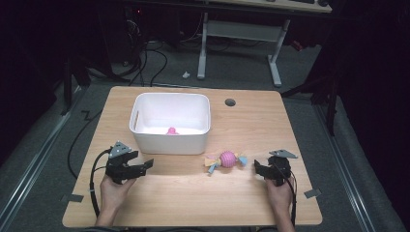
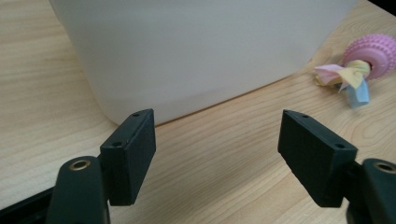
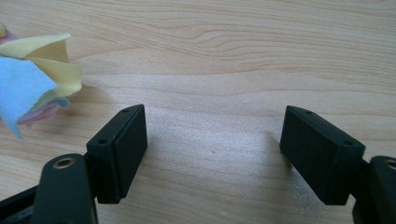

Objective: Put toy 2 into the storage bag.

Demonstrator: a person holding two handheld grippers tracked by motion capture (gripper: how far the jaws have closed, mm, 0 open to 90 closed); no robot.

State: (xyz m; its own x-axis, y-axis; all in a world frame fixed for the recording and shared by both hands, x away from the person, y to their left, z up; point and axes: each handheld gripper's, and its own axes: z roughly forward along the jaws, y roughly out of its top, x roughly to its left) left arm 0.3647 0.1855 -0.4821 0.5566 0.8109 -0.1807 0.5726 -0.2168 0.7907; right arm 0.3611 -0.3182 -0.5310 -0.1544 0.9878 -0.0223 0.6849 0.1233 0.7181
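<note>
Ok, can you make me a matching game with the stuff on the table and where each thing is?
Things:
1. white bin
2. pink ball toy
3. small pink thing
4. left tool

Places:
A. inside the bin
B. on the table, between the bin and the right tool
C. open, near the bin's front-left corner
D. middle of the table, toward the back

Pairs: 1-D, 2-B, 3-A, 4-C

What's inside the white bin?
One small pink thing lies on the bin floor near the front wall. That wall hides the floor strip just behind it, so anything there cannot be seen.
</note>
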